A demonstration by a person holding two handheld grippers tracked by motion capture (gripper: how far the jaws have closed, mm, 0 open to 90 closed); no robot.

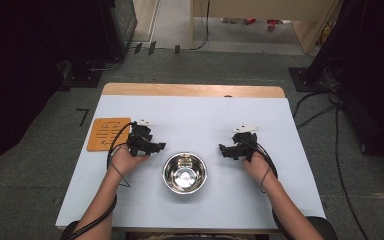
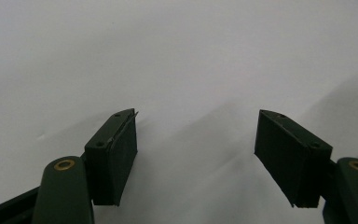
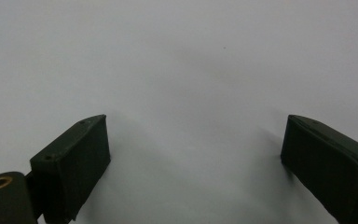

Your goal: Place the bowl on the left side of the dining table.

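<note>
The shiny round steel bowl (image 1: 184, 172) sits between the left gripper (image 1: 156, 146) and right gripper (image 1: 223, 149), both with jaws apart and empty, probably ready to grab it

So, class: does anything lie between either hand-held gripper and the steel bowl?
Nothing visible does. The steel bowl sits on bare table cover between the left hand-held gripper and the right hand-held gripper, both open and empty.

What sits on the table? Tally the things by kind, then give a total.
Steel bowl: 1
Orange board: 1
Handheld grippers: 2, left gripper and right gripper, both open and empty
Total: 4
</note>
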